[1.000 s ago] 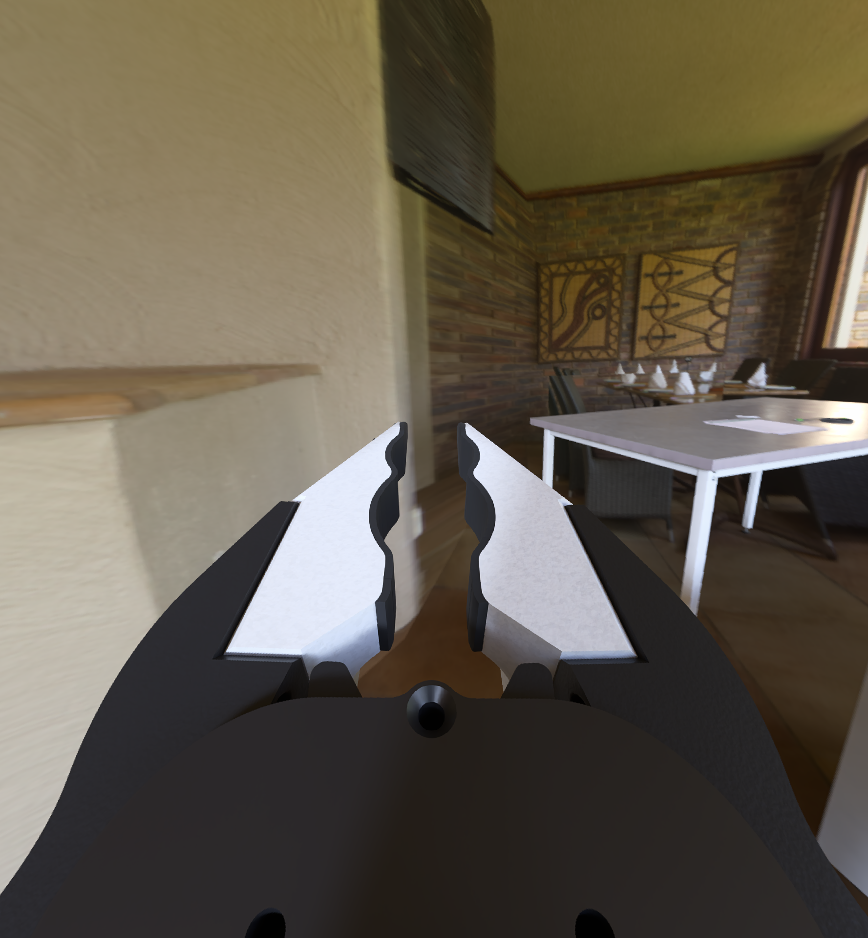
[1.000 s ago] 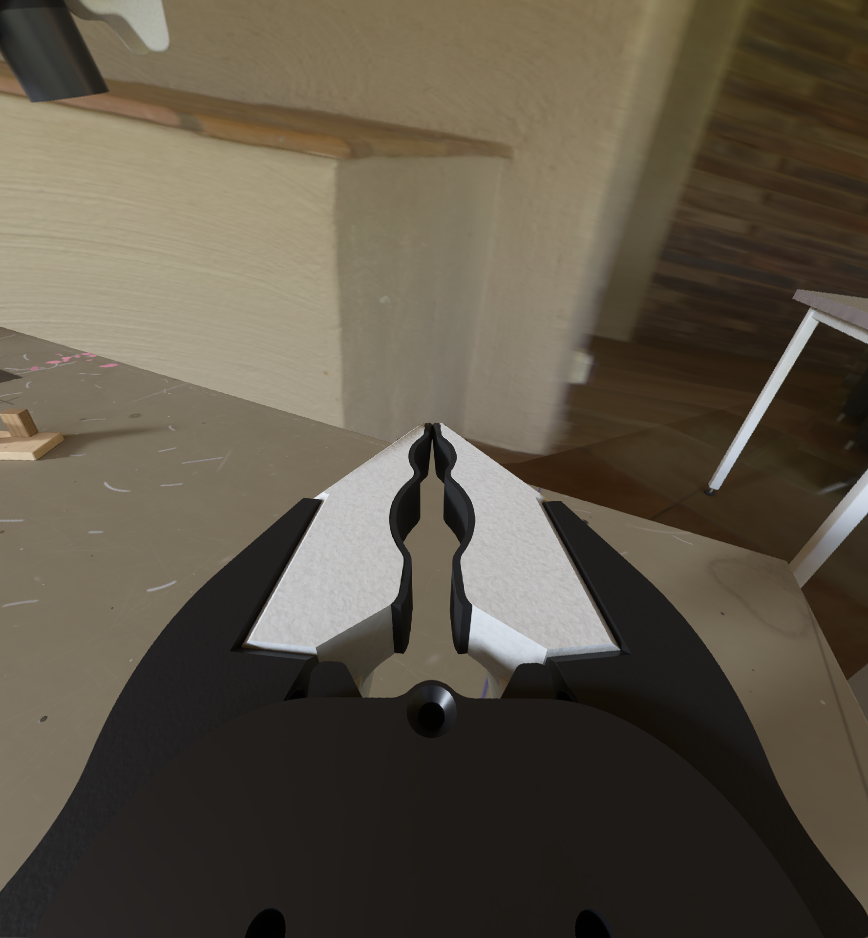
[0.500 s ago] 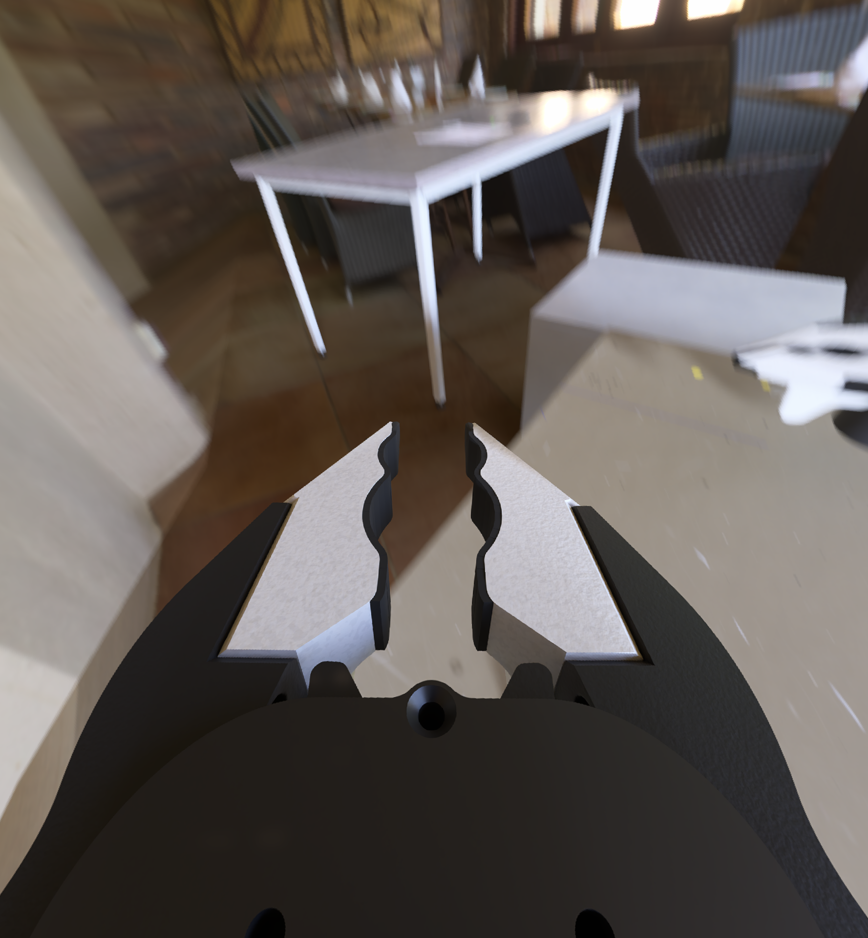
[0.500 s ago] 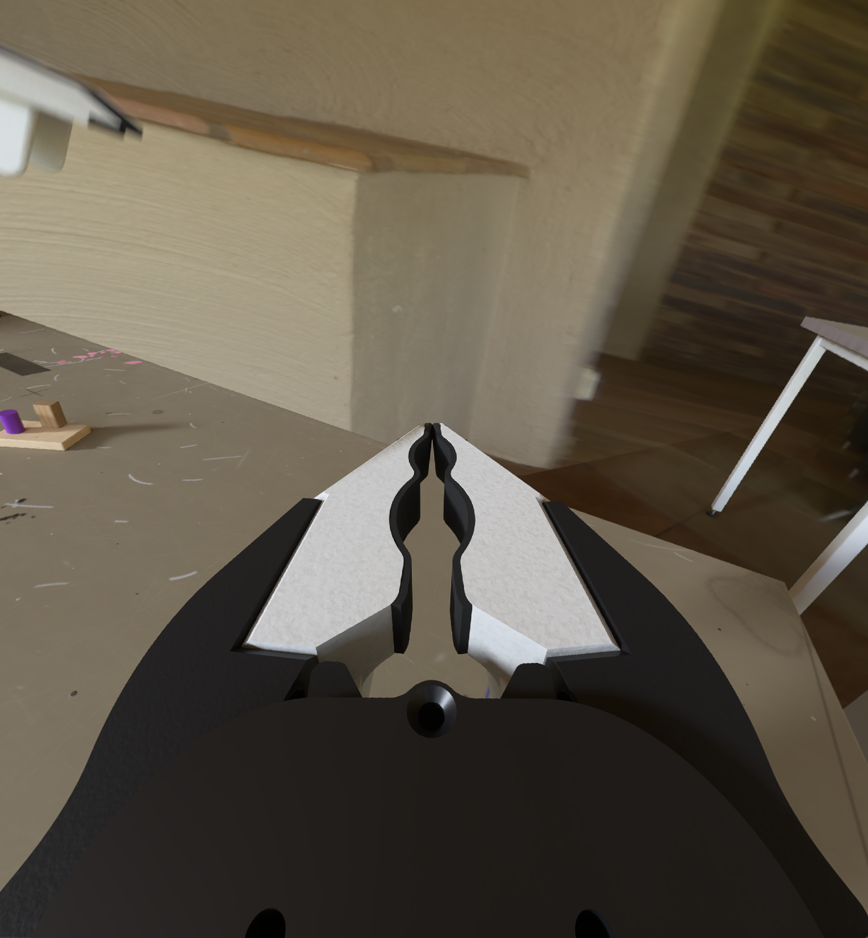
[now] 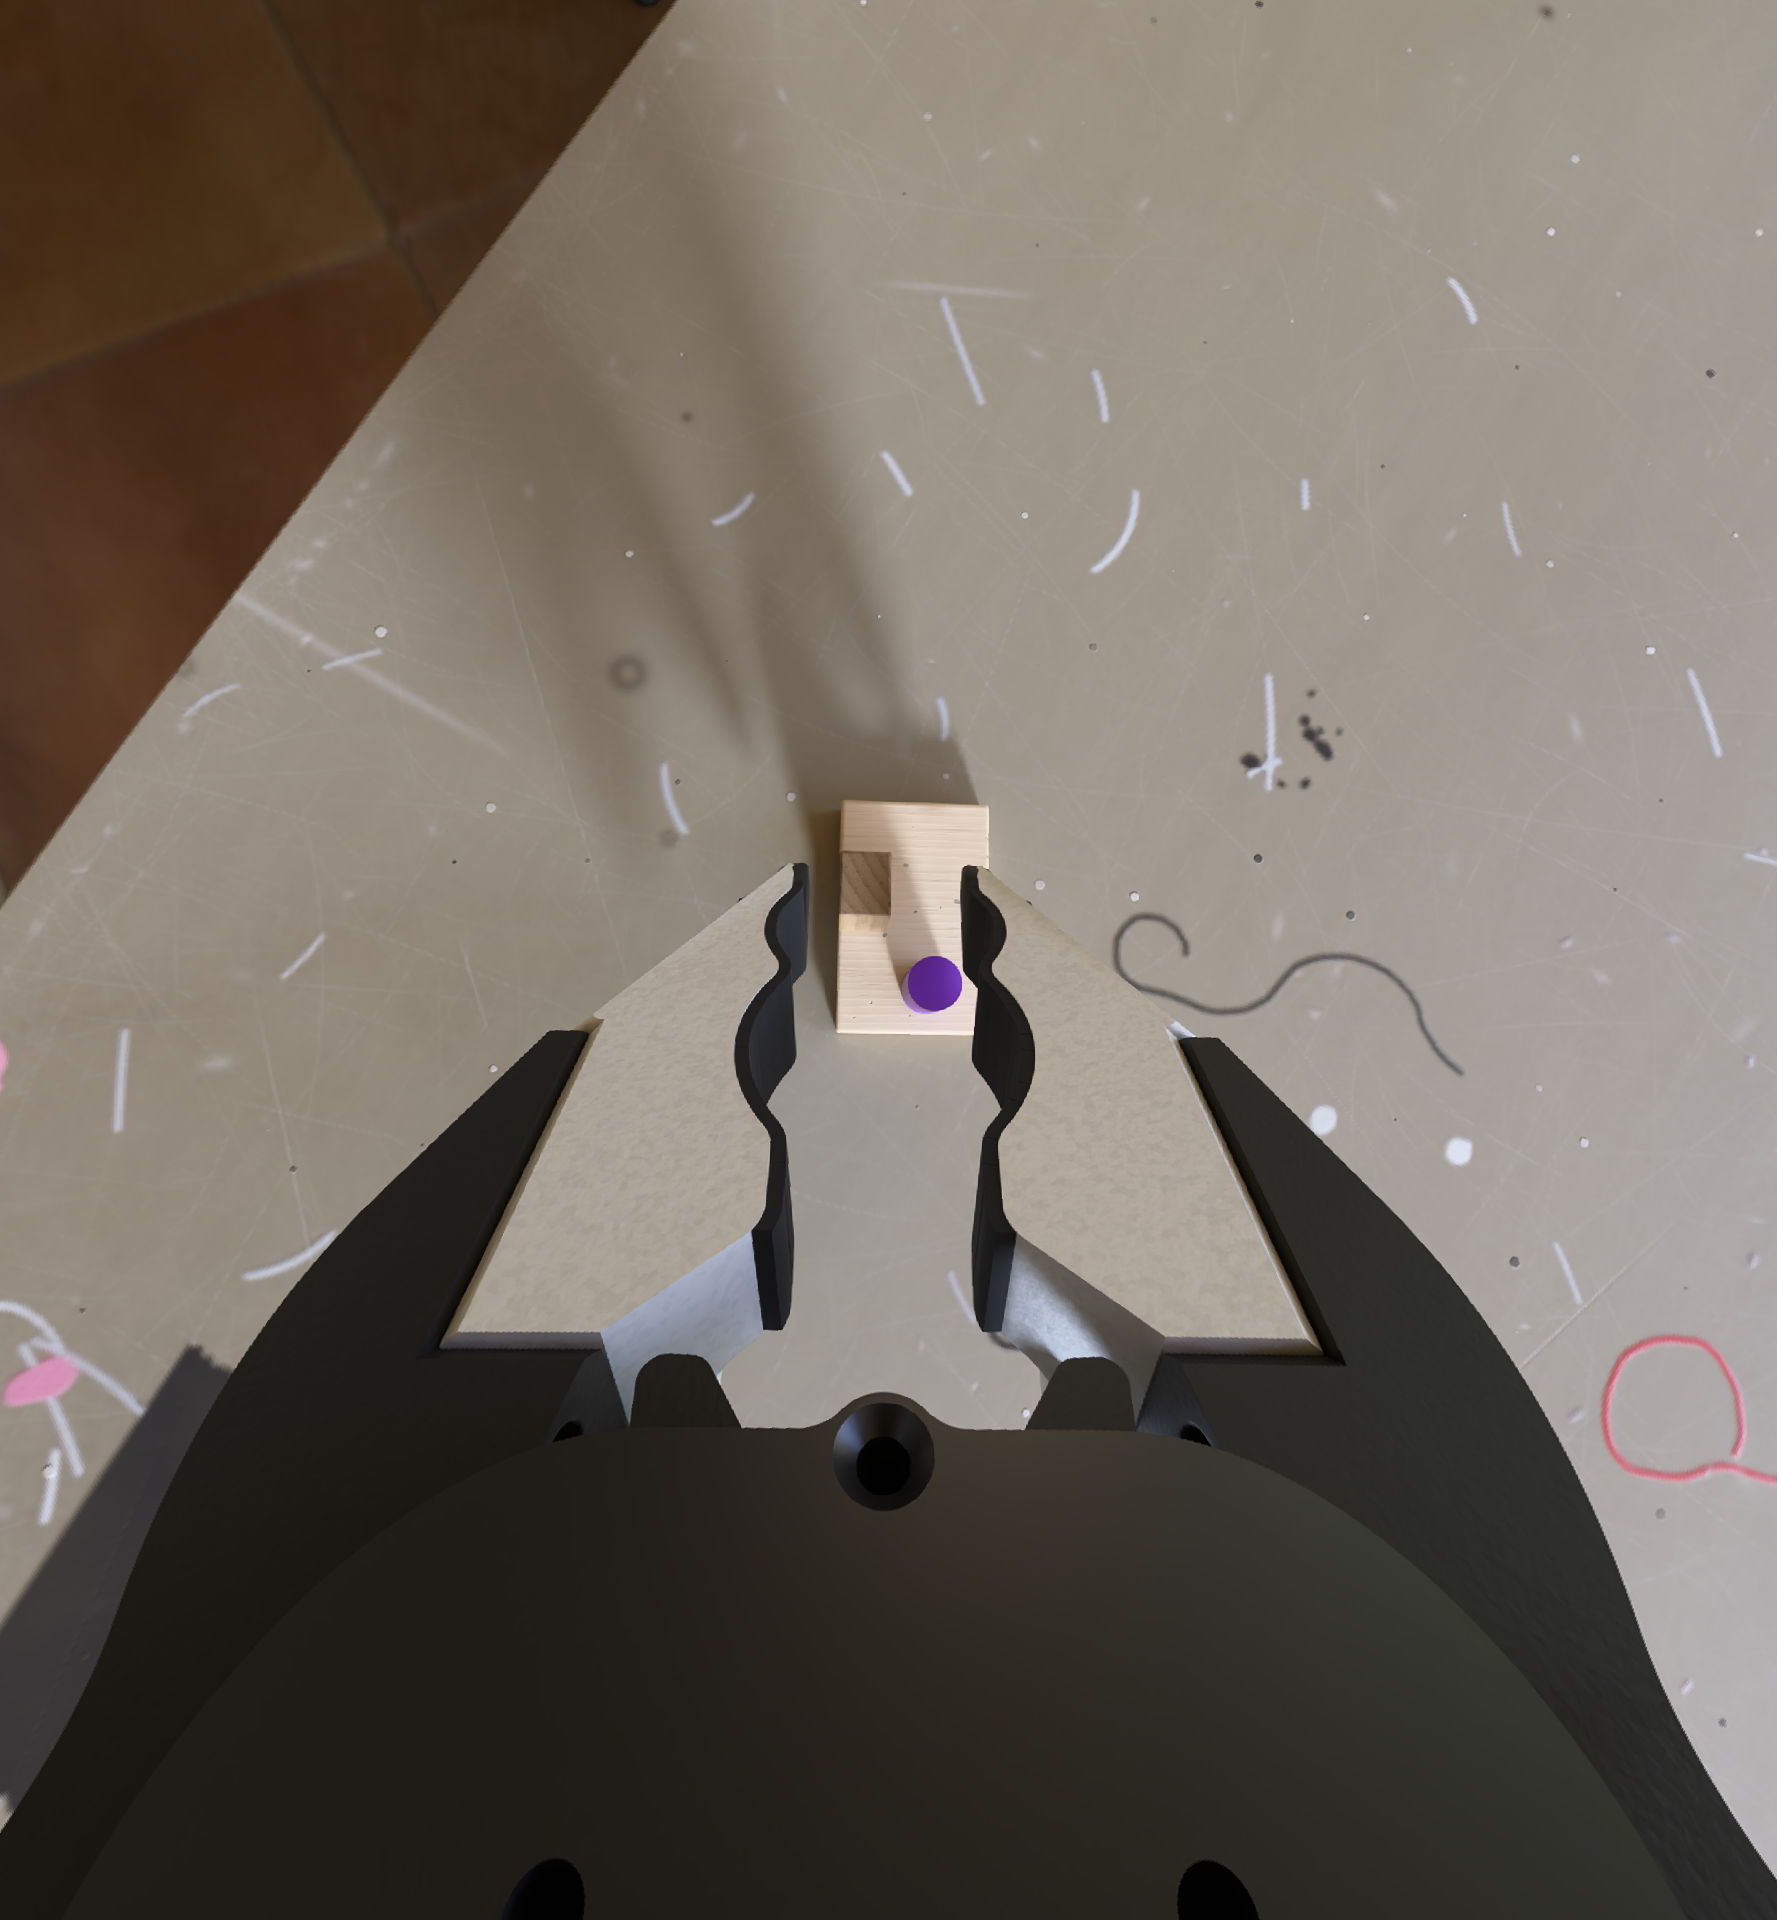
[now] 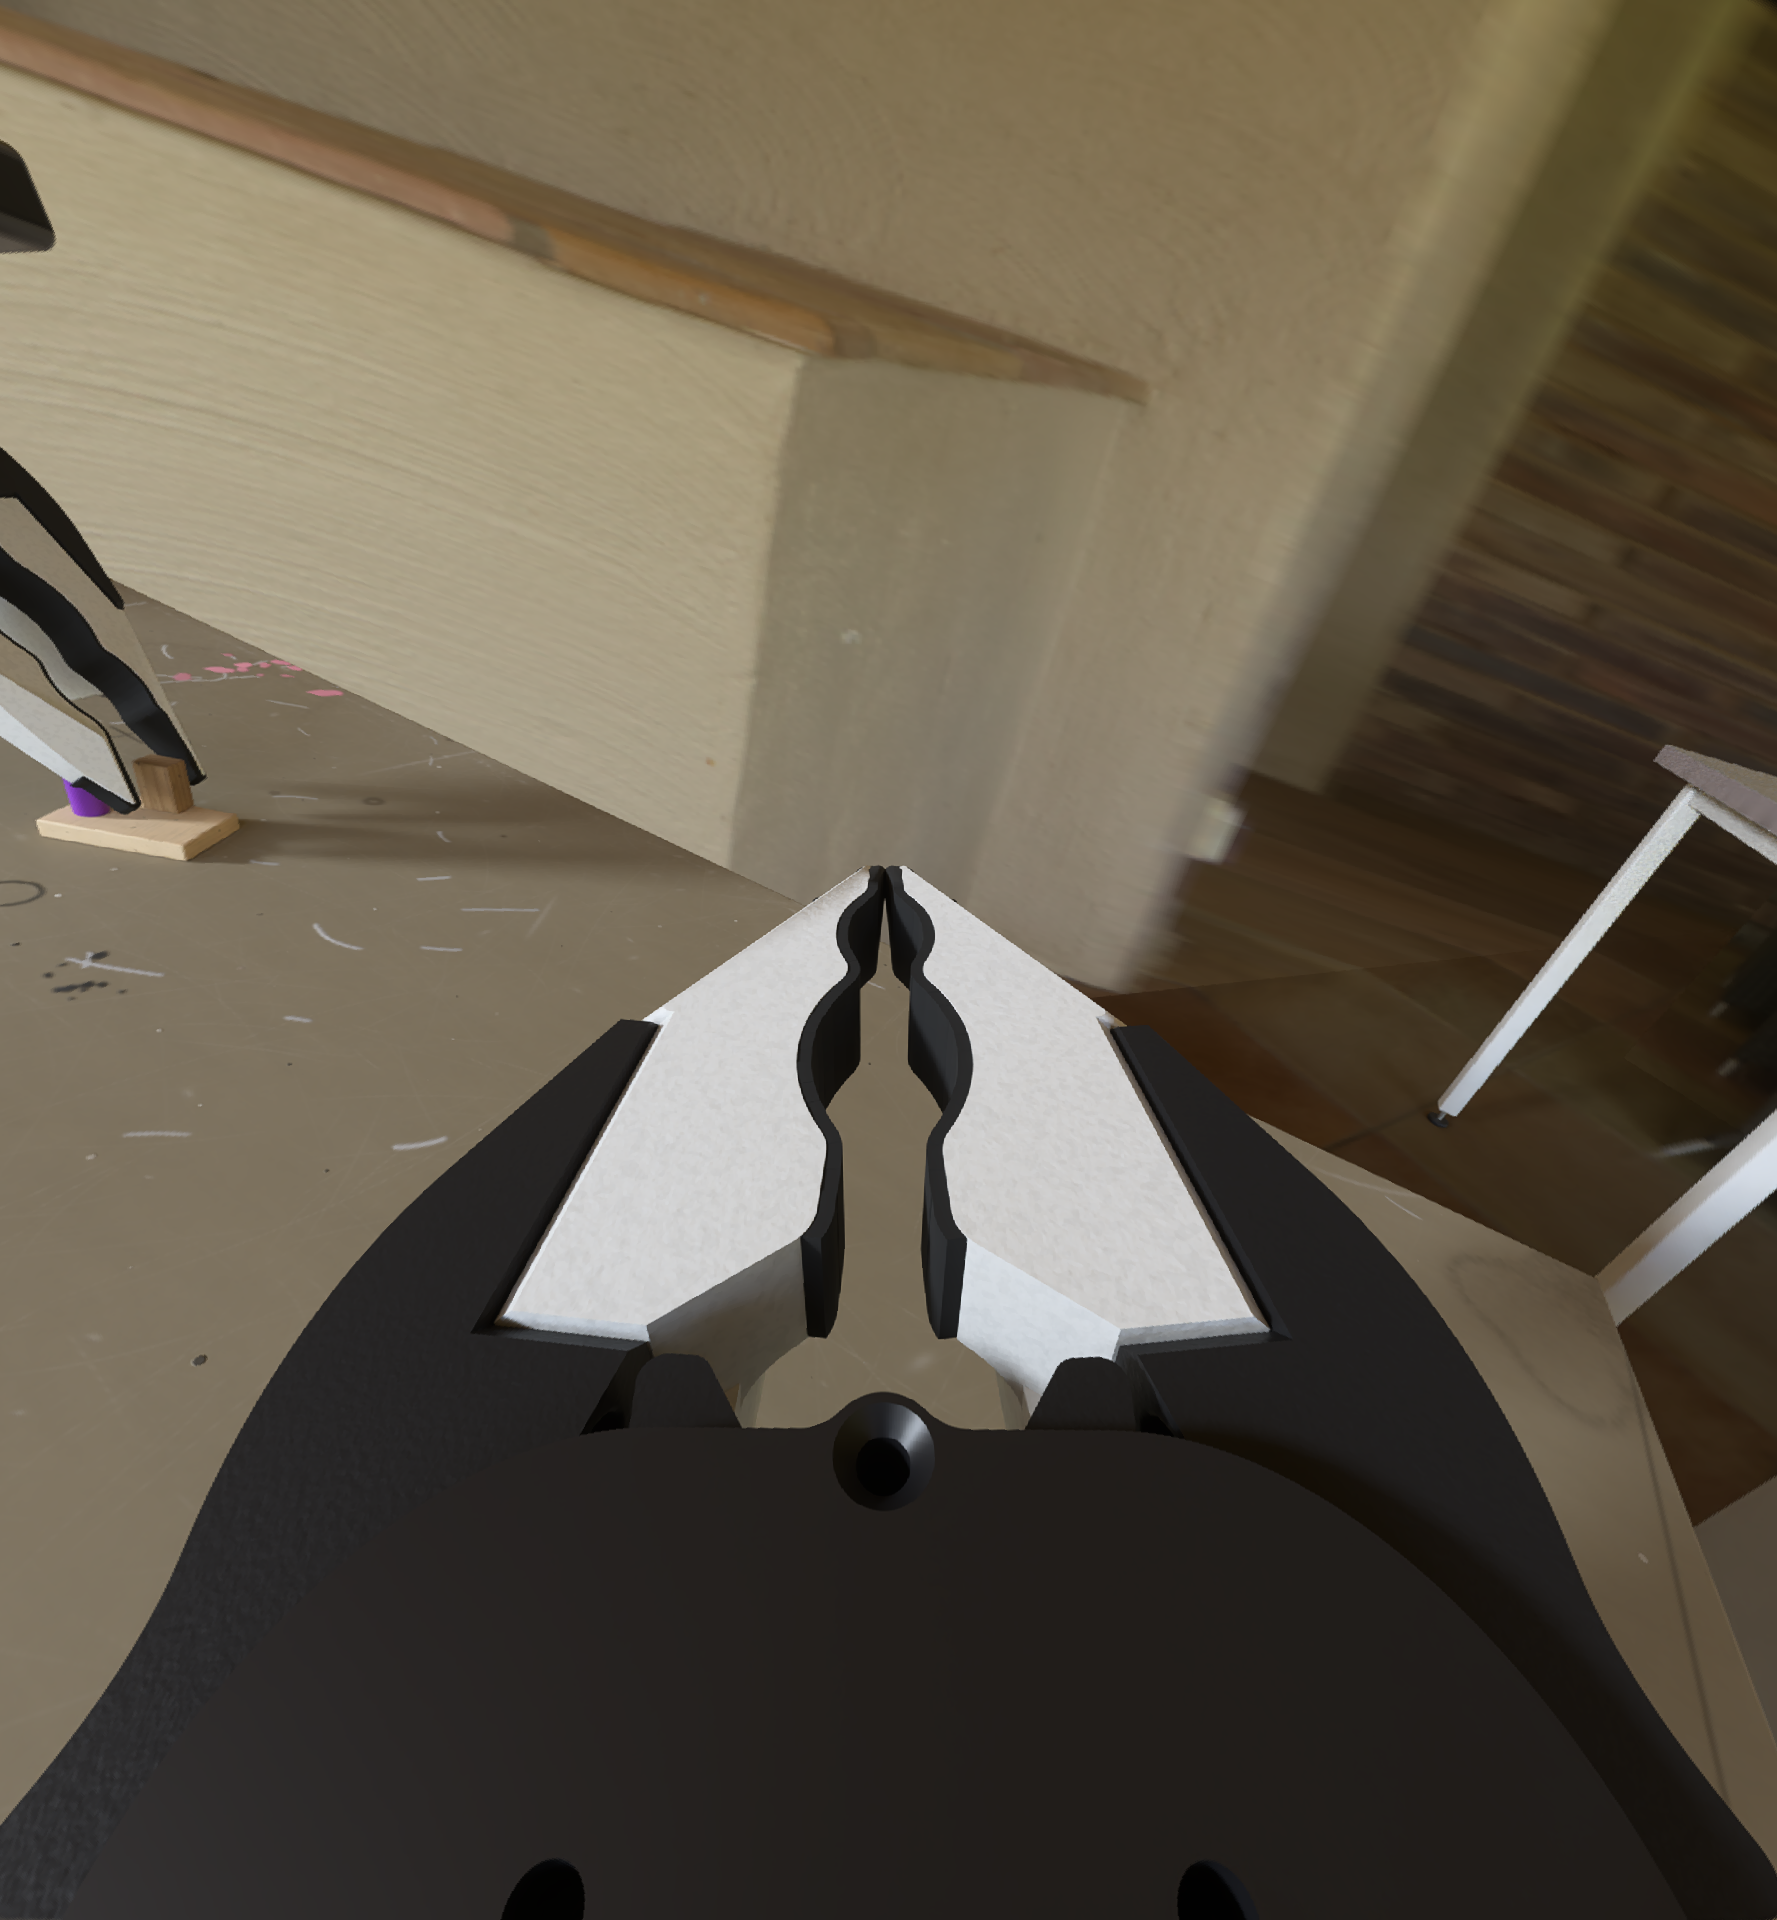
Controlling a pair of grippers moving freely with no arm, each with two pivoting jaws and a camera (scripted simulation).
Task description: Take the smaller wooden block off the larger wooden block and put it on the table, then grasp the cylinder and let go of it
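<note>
The left gripper [image 5: 884,883] points down at the table, and its two fingers are spread apart with nothing held between them. Just below its tips lies one flat, pale larger wooden block [image 5: 915,831]. On that block stand two things: one smaller wooden block [image 5: 864,891], brown and square, near the left finger, and one short purple cylinder [image 5: 934,983] close by the right finger. From above, the two gripper tips sit on either side of the flat block. Whether they touch anything cannot be told from this view.

The side view from the right wrist shows the left gripper [image 6: 151,795] with its tips down beside the smaller wooden block [image 6: 165,784] and in front of the purple cylinder [image 6: 86,800], which peeks out under it. The larger wooden block [image 6: 141,833] lies flat on the table.

The right gripper [image 6: 882,878] is well apart from the blocks. Its two fingers are pressed together at the tips and hold nothing.

The tan table [image 5: 1279,312] has many white scratches, some pink marks, one red loop and one black squiggle. Beyond it stand a cream wall [image 6: 448,468] with a wooden ledge and one white table [image 6: 1694,935].
</note>
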